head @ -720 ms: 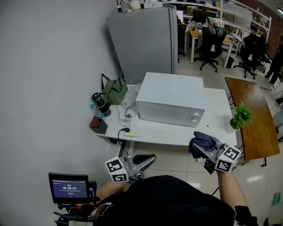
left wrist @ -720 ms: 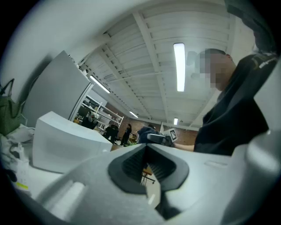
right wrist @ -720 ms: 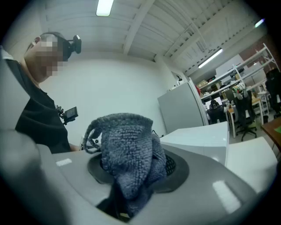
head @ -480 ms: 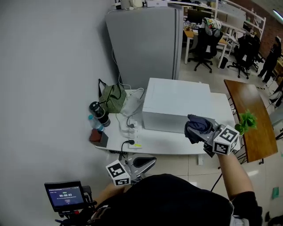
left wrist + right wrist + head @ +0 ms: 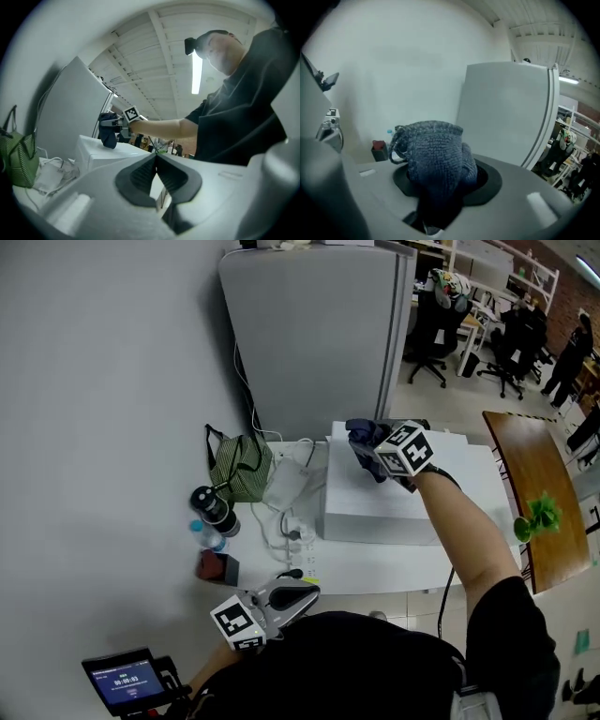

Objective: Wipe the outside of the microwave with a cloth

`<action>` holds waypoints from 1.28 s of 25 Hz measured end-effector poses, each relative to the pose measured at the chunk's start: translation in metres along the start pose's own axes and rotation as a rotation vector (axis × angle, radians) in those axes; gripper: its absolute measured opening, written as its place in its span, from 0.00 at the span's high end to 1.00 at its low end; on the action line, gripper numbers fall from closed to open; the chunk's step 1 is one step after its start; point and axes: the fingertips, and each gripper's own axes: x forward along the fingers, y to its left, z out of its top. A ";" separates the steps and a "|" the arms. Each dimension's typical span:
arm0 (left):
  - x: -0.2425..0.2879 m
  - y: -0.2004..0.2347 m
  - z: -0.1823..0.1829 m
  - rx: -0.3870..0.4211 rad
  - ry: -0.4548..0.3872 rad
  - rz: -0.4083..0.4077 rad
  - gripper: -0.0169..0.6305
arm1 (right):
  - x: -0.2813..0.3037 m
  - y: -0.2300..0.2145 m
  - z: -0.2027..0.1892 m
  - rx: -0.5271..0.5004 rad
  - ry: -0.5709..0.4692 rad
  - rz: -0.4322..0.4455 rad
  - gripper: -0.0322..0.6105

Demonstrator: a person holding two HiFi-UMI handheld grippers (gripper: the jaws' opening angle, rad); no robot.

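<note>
Fridge (image 5: 319,334): grey, upright against the wall behind the white table; in the right gripper view it fills the background.
White table (image 5: 375,566): carries the microwave, a green bag and loose cables.
Wooden table (image 5: 525,465): stands to the right of the white one, with a small green plant (image 5: 539,517) at its near edge.
Microwave (image 5: 375,498): a white box on the white table, just in front of the fridge, its top facing the head camera.
Green bag (image 5: 236,470): slumps to the left of the microwave, near the wall, with a dark flask (image 5: 211,507) in front of it.
Right gripper (image 5: 367,448): held out at arm's length over the rear left part of the microwave's top, its jaws pinching the cloth.
Cloth (image 5: 364,435): dark blue and bunched, hanging from the right gripper's jaws down to the microwave's top near the back edge; in the left gripper view its lower end appears to touch that surface.
Left gripper (image 5: 286,596): low and close to the person's body, in front of the white table's near edge, its jaws pressed together at the tips with nothing between them.
Small screen (image 5: 122,679): lit, at the lower left by the person's side.
</note>
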 end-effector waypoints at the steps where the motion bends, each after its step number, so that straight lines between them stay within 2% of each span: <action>1: -0.002 0.002 -0.002 0.000 0.003 0.026 0.97 | 0.019 -0.009 -0.003 -0.014 0.032 -0.002 0.69; 5: -0.006 0.013 -0.005 -0.001 -0.003 0.183 0.97 | 0.089 -0.040 -0.011 -0.078 0.118 0.014 0.69; 8: -0.004 0.018 -0.005 -0.034 -0.036 0.314 0.97 | 0.131 -0.051 -0.032 -0.112 0.244 0.058 0.69; 10: 0.002 0.020 -0.008 -0.057 -0.051 0.368 0.97 | 0.142 -0.048 -0.048 -0.117 0.322 0.105 0.69; 12: 0.013 0.024 -0.011 -0.074 -0.058 0.390 0.97 | 0.144 -0.058 -0.060 -0.084 0.347 0.122 0.69; 15: 0.035 0.033 -0.009 -0.073 -0.044 0.364 0.97 | 0.123 -0.084 -0.076 -0.033 0.349 0.127 0.70; 18: 0.059 0.046 -0.006 -0.064 -0.036 0.275 0.97 | 0.080 -0.113 -0.107 -0.022 0.366 0.105 0.69; 21: 0.079 0.060 -0.007 -0.054 -0.028 0.173 0.97 | 0.031 -0.162 -0.162 0.015 0.404 0.012 0.69; 26: 0.110 0.043 0.005 -0.049 0.003 0.079 0.97 | -0.094 -0.226 -0.229 0.179 0.365 -0.135 0.69; 30: 0.113 0.043 0.006 -0.048 0.009 0.052 0.97 | -0.151 -0.250 -0.252 0.215 0.353 -0.236 0.69; 32: 0.110 0.044 0.006 -0.047 0.005 0.056 0.97 | -0.144 -0.242 -0.232 0.179 0.321 -0.232 0.69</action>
